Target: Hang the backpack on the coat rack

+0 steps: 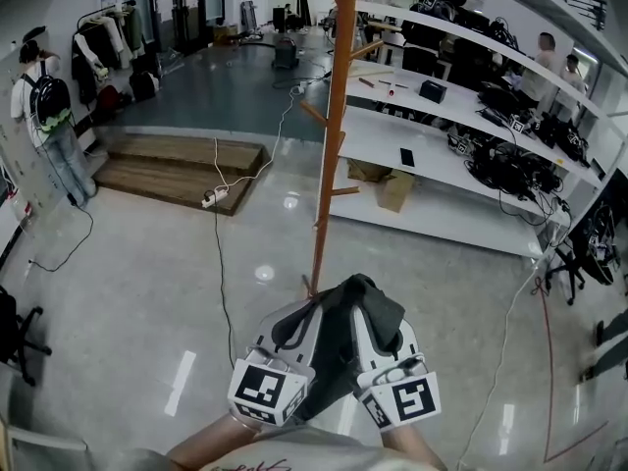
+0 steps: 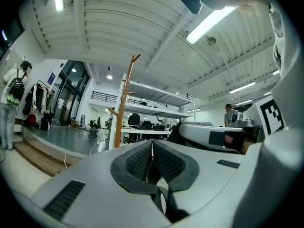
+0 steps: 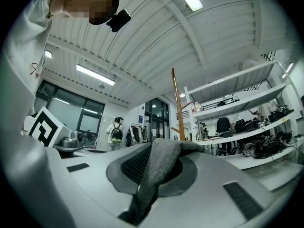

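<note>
Both tools are sitting side by side at six o'clock in the head view. The left tool (image 1: 310, 312) is pinching down tight on a thin dark strap (image 2: 164, 198) of the backpack (image 1: 355, 310), and the right tool (image 1: 363, 308) is clamping a thick grey fold of it. The dark fabric is bunching up between the two; the bag's body is hiding below them. The coat rack (image 1: 329, 165) is standing dead ahead at twelve o'clock, apart from both tools. White shelves (image 1: 461, 155) are running off at two o'clock.
</note>
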